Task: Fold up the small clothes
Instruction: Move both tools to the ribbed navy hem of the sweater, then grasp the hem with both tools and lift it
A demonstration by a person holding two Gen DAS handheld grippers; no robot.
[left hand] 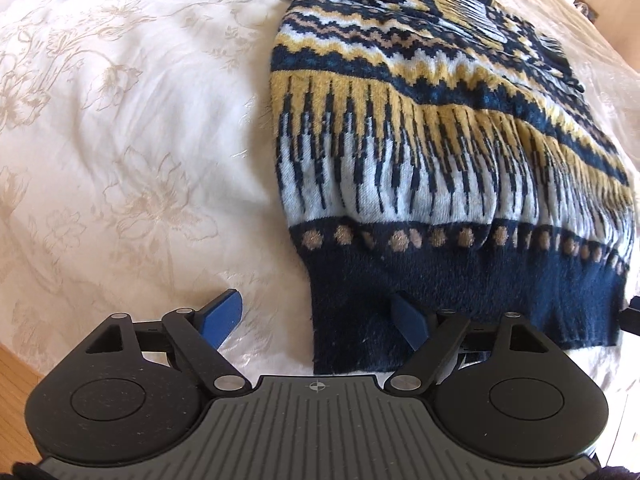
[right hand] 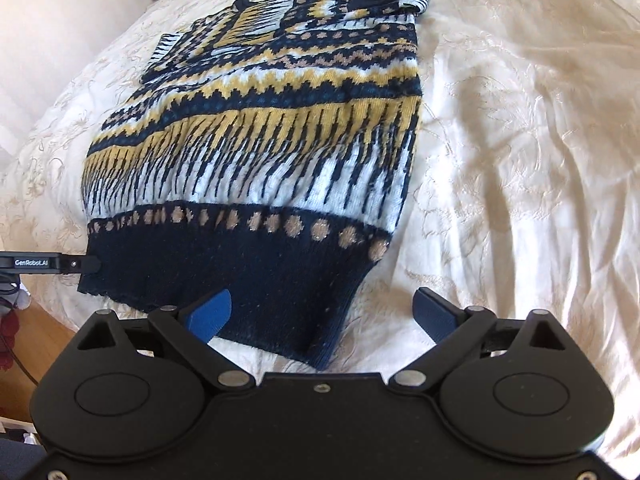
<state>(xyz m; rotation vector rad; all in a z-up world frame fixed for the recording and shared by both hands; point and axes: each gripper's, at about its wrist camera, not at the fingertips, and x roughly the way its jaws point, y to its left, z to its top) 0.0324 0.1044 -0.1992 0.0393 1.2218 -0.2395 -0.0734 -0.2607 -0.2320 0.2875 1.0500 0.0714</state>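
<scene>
Sweater [left hand: 440, 152] judged soft, floppy, grippable; hem corners to be pinched. Left gripper [left hand: 316, 320] and right gripper [right hand: 324, 312] held wide, nothing clamped.

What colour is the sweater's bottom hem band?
Solid dark navy on the sweater's hem band, under a row of tan dots; clearest in the right wrist view.

Sweater [left hand: 440, 152]: fuzzy knit wool-like cloth, ribbed hem, matt. Bedspread [left hand: 120, 120]: cream cloth, faint sheen, embroidered floral relief, creased. Left gripper [left hand: 316, 320]: matt black plastic, speckled; blue fingers [left hand: 224, 320] matt; pivot pins bright metal. Floor [right hand: 36, 332]: smooth wood.
</scene>
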